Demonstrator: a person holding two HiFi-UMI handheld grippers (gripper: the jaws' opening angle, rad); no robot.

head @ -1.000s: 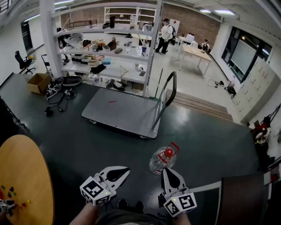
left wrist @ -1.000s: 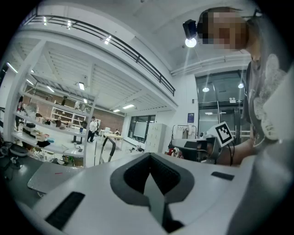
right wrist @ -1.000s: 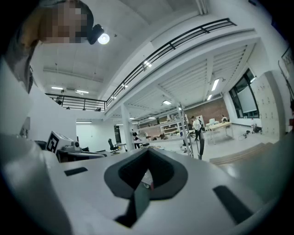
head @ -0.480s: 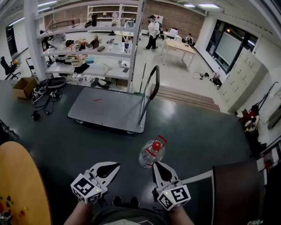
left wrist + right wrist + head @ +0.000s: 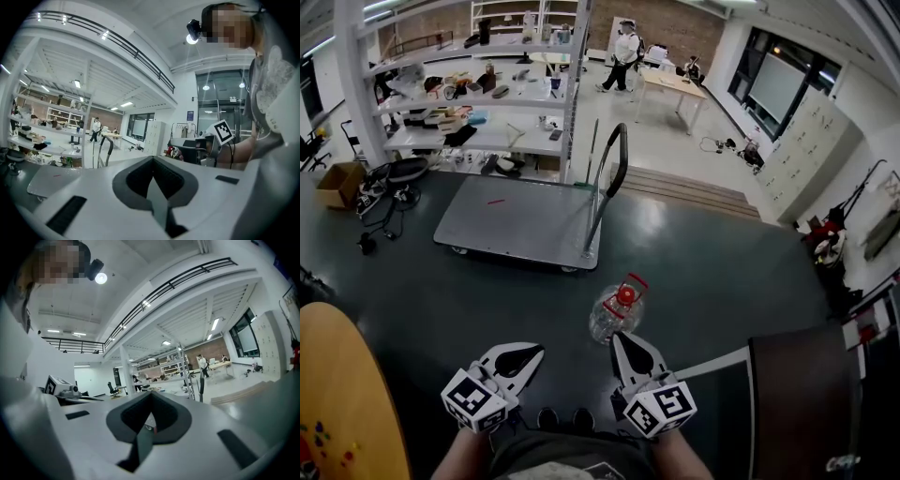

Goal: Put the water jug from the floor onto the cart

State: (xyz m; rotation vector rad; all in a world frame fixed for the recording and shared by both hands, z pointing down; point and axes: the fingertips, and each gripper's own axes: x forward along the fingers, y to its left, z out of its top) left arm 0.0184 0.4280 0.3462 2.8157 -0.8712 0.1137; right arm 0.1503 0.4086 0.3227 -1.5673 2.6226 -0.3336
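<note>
You hold both grippers low in front of you, above a dark, glossy floor (image 5: 722,291). The left gripper (image 5: 536,351), white with a black-and-white marker cube, has its jaws closed together with nothing between them. The right gripper (image 5: 618,337), of the same make, is likewise closed and empty. The clear plastic water jug with a red cap and red carrying handle (image 5: 616,311) sits on the floor just beyond the right gripper's tip, and the head view does not show whether the two touch. The jug is between that gripper and the grey flat platform cart with a black upright push handle (image 5: 516,225), near the cart's handle end but apart from it. The cart's deck is bare except for a small red mark. Behind the cart stands a white shelving unit crowded with small items (image 5: 469,103). A round wooden table (image 5: 347,394) fills the lower left corner. Far off, a person in a white top (image 5: 625,52) stands near a desk.
</note>
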